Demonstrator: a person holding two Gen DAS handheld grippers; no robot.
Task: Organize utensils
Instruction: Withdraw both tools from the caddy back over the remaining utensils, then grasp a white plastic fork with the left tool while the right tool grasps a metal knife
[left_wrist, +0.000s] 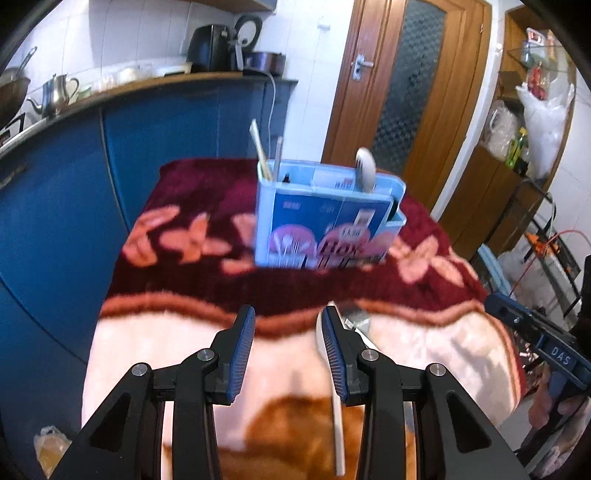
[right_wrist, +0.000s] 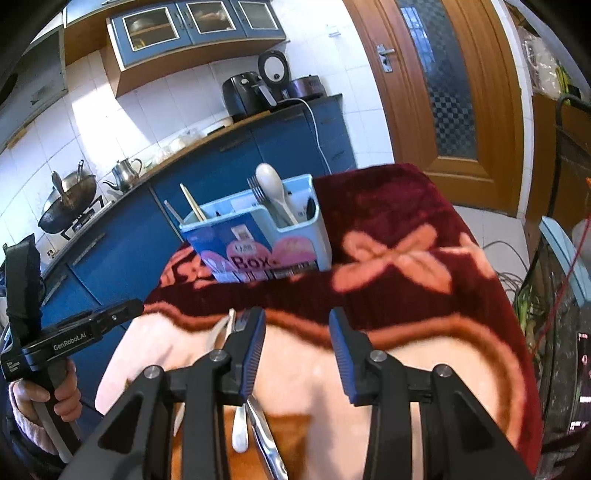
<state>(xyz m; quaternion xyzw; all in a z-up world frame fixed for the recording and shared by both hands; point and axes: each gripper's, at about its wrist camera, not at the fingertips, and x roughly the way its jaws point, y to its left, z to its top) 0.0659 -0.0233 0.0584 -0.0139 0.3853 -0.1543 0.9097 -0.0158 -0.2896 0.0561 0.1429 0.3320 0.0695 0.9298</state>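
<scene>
open grippers — floral blanket, blue cabinets

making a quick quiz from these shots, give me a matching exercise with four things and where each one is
Things:
1. white spoon
2. chopsticks
3. kettle
4. loose cutlery

Places:
A. on the kitchen counter
B. lying on the blanket under the right gripper
C. standing in the box's right end
D. standing in the box's left end

Pairs: 1-C, 2-D, 3-A, 4-B

One utensil box, two chopsticks, one fork, one white spoon
</scene>
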